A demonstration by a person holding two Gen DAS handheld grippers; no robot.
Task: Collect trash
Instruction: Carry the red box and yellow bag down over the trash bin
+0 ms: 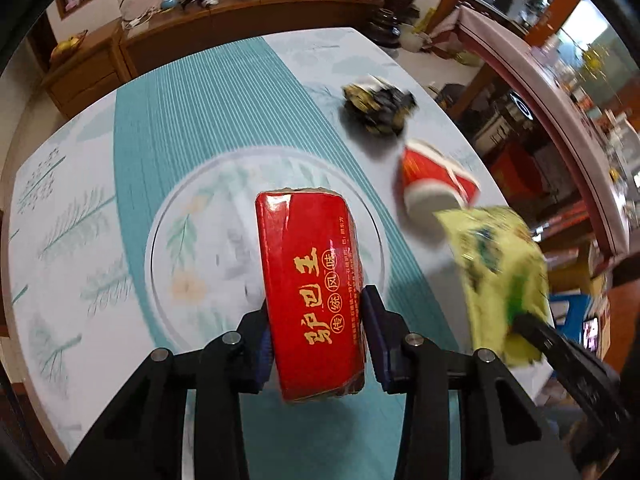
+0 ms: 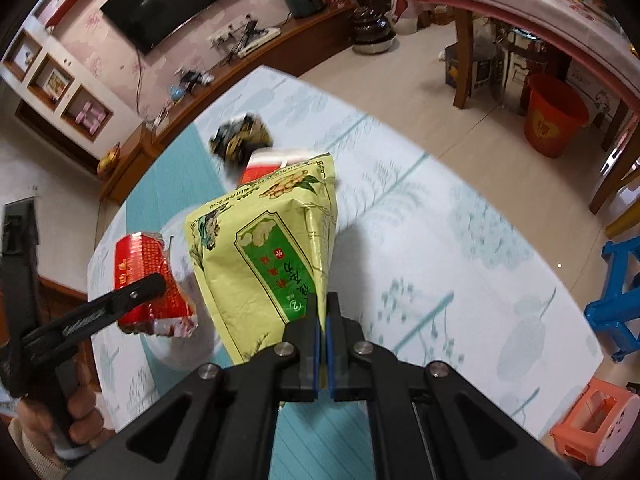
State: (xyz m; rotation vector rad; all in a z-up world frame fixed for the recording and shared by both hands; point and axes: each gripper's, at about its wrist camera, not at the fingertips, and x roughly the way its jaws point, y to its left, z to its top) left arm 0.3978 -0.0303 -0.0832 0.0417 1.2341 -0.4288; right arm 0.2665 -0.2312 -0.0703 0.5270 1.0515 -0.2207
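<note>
Room: living room, my worktop [image 1: 168,128] under a teal cloth.
Red packet [image 1: 312,292]: pinched in my left tool [image 1: 316,340], long axis pointing away.
Green bag [image 2: 264,248]: clamped in my right tool [image 2: 322,344].
Left lying: crumpled wrapper [image 1: 378,106], red cup [image 1: 436,178], ahead, nearer my right.

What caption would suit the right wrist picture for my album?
Right gripper pinching a yellow-green bag above the table, left gripper holding a red packet alongside.
</note>
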